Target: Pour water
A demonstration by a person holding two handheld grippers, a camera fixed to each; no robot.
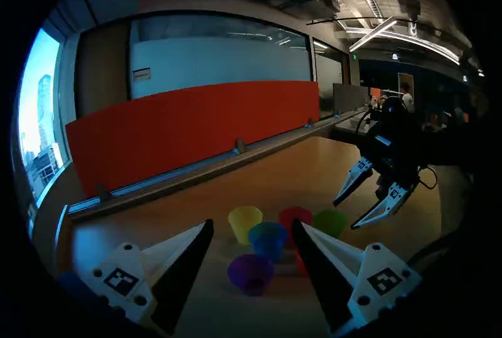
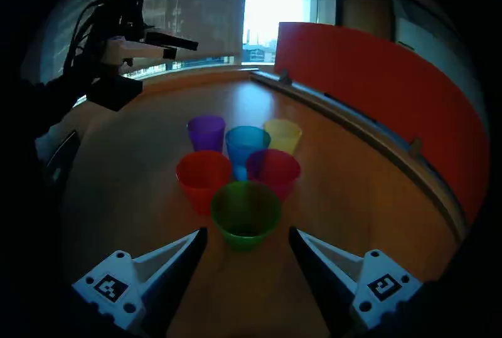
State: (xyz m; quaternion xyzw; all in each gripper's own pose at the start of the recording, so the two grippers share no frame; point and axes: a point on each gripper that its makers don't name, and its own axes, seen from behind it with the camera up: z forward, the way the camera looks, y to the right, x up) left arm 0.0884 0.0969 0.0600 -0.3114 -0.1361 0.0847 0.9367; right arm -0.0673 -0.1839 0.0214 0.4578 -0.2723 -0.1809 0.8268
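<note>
Several coloured plastic cups stand bunched together on the wooden table. In the right gripper view the green cup is nearest, with an orange-red cup and a dark red cup behind it. Farther back stand the purple cup, blue cup and yellow cup. My right gripper is open just short of the green cup. In the left gripper view my left gripper is open above the purple cup, and the right gripper hovers open by the green cup.
A red partition with a metal rail runs along the table's far edge. Bright windows lie past the table end. The left gripper, with the hand and cables behind it, hangs high over the table's left side. Bare tabletop surrounds the cups.
</note>
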